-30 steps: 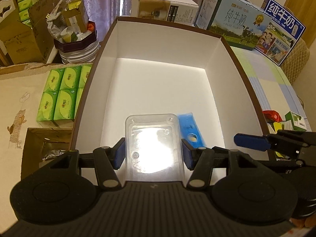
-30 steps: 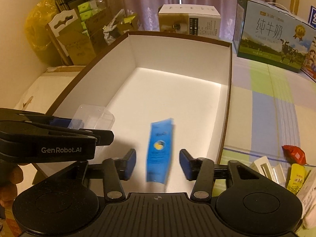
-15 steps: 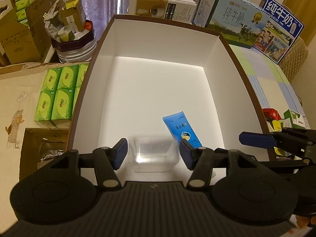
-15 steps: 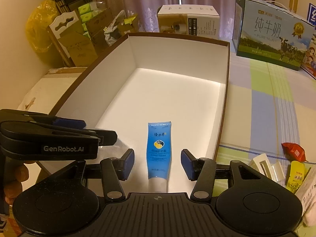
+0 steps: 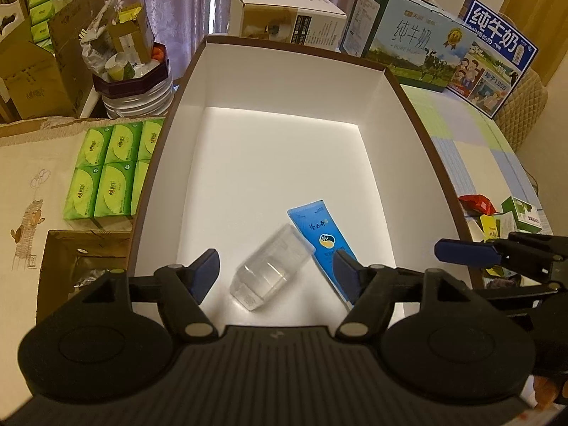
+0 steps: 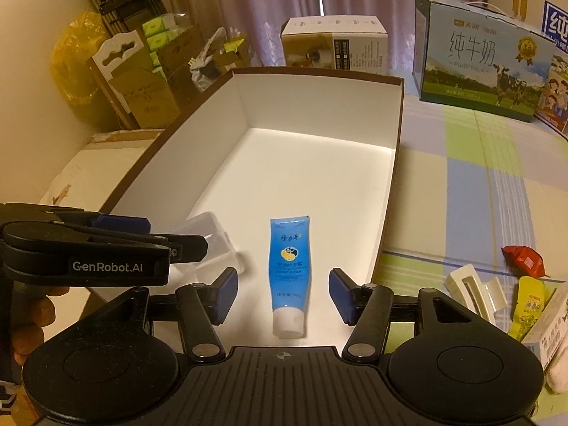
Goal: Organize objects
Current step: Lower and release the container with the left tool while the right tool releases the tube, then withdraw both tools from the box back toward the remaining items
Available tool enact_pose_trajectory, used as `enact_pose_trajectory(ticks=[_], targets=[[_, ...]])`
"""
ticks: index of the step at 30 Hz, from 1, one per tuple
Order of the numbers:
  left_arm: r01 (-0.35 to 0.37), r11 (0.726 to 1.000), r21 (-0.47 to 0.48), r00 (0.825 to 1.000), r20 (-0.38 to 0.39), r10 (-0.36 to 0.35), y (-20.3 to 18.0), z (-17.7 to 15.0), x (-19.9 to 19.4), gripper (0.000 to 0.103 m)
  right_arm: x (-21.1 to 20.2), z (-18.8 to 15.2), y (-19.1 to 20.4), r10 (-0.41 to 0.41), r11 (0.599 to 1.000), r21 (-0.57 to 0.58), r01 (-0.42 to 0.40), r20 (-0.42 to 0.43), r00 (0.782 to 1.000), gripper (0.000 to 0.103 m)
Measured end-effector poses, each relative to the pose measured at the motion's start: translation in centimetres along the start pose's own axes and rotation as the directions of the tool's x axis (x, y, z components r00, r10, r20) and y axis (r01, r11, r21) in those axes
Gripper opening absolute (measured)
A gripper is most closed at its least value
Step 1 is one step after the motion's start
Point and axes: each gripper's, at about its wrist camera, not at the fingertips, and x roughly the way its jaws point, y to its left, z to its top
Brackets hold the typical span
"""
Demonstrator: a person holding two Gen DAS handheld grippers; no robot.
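Observation:
A large white box with a brown rim holds a clear plastic case and a blue tube with a white cap near its front end. The case lies tilted beside the tube and touches its upper left corner. My left gripper is open and empty above the case. My right gripper is open and empty above the tube. Each gripper shows at the edge of the other's view.
Green tissue packs and cardboard boxes lie left of the box. Milk cartons stand behind it. Small packets lie on the checked cloth at right: a red one, a yellow one and a white clip.
The left gripper opened and let go of the clear case, which fell into the box beside the tube. The blue tube dropped from the open right gripper and settled on the box floor.

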Motion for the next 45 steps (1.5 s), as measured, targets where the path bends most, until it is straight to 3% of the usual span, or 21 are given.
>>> enact_pose_trajectory(ticks=[23,34,45], targets=[[0.038,0.999,0.025,0.997,0.062,-0.040,-3.4,-2.6,-5.0,0.066,-7.0,-2.9,-2.6,0.077,0.995,0.057,-0.084,0.122,0.990,0.055],[0.023,1.000,-0.007,0.996,0.083,-0.022,-8.0,-4.4,-7.0,0.066,-11.5,-5.4,-7.2,0.142,0.988,0.045,-0.149,0.132,0.981,0.055],[0.012,0.998,-0.064,0.994,0.107,-0.005,-15.2,-7.5,-8.5,0.066,-15.9,-8.9,-13.9,0.154,0.987,0.034,-0.159,0.105,0.982,0.055]])
